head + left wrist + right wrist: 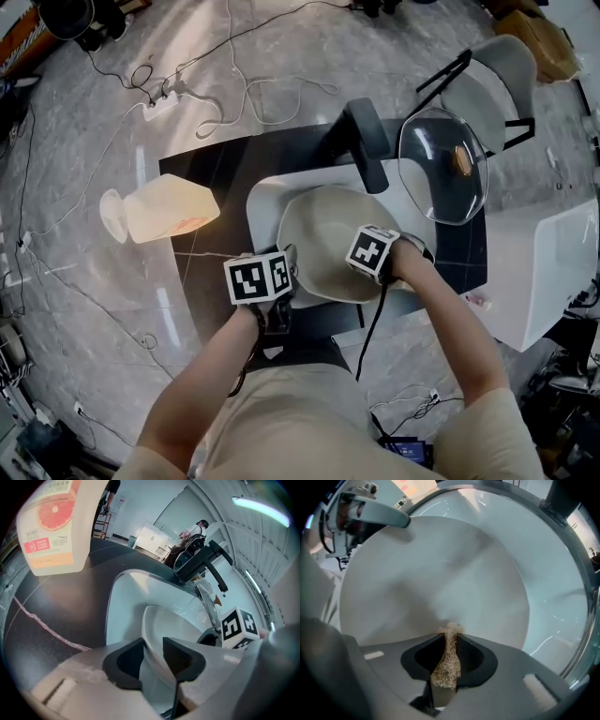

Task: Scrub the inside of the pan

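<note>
I record a dark bench (202,187) with a white sink (265,202) set into it, and the cream pan (323,234) lies in that sink. My left hand-held gripper (153,656) clamps the pan's rim. My right hand-held gripper (450,651) pinches a tan mesh scrubber (447,665) over the pan's inside.

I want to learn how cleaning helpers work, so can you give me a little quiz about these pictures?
1. True or false: the right gripper's jaws pinch a tan scrubber.
2. The left gripper's jaws clamp: A the pan's rim, B a spoon, C a cup?
3. Fill in: the pan sits in a white ____.
Key: 1 true; 2 A; 3 sink.
</note>
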Tool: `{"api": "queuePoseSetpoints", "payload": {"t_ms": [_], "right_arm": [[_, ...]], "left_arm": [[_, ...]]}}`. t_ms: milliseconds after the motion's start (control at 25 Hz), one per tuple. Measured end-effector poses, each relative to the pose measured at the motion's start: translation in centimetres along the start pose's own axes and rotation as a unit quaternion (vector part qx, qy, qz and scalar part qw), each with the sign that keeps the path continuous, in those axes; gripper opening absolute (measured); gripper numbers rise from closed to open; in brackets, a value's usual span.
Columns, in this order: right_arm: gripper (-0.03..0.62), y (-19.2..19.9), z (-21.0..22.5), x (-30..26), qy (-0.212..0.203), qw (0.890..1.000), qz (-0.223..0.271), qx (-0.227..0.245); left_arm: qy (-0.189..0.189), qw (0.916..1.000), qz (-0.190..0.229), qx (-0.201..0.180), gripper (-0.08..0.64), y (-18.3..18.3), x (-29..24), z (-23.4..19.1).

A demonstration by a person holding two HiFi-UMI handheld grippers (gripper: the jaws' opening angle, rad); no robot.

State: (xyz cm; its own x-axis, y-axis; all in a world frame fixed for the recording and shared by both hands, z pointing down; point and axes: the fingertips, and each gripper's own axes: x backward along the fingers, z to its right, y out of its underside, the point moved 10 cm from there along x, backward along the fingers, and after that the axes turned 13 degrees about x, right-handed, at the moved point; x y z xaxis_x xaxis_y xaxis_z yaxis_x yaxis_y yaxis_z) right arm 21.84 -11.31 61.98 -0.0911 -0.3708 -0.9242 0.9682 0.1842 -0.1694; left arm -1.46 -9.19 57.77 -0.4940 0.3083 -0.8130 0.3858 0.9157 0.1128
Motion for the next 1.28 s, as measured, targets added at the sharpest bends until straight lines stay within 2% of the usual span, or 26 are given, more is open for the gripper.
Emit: {"api": "queuePoseSetpoints", "payload": {"t_ms": [200,360,440,560,640,760,840,920,1080,1160,1280], "right_arm": [[0.084,-1.7,-2.5,1.2,-0.084,0.995,0.042,0.021],[0.084,-4.1,-3.7,1.5,-0.141,0.982,0.126,0.026],[0.084,-5.3,-3.7,1.3,-0.148,0.974,0.171,0.016],[0.085,-7.3,-2.8,0.9,-0.115,0.965,0.235,-0.009],[0.085,-8.5,-1.8,0.6,-0.06,0.964,0.259,-0.017],[0.086,-9.7,-0.1,0.1,0.031,0.965,0.261,-0.005],[0.086,-10.0,0.9,-0.5,0.067,0.964,0.257,-0.002],[0.083,-9.5,2.1,-1.1,0.104,0.965,0.239,-0.013],[0.079,-7.0,4.3,-2.3,0.173,0.97,0.17,-0.029],[0.075,-5.6,4.6,-2.5,0.181,0.974,0.132,-0.029],[0.074,-3.5,4.1,-2.5,0.159,0.985,0.06,-0.019]], "left_arm": [[0.002,1.0,0.0,0.002,0.124,-0.1,0.0,-0.1],[0.006,1.0,-0.001,0.004,0.124,-0.1,0.0,-0.1],[0.005,1.0,-0.001,0.003,0.124,-0.1,0.1,-0.1],[0.002,1.0,0.001,0.001,0.124,0.0,0.1,0.0],[0.001,1.0,0.003,-0.001,0.124,0.1,0.1,0.0],[0.0,1.0,0.004,-0.003,0.124,0.0,0.1,0.1],[0.0,1.0,0.006,-0.004,0.124,0.0,0.1,0.0],[-0.001,1.0,0.007,-0.005,0.124,0.1,0.0,0.0],[0.003,0.9999,0.008,-0.006,0.124,0.1,0.0,0.0],[0.005,0.9999,0.009,-0.008,0.124,0.1,0.1,-0.1],[0.001,0.9998,0.012,-0.015,0.124,0.2,0.2,-0.2]]}}
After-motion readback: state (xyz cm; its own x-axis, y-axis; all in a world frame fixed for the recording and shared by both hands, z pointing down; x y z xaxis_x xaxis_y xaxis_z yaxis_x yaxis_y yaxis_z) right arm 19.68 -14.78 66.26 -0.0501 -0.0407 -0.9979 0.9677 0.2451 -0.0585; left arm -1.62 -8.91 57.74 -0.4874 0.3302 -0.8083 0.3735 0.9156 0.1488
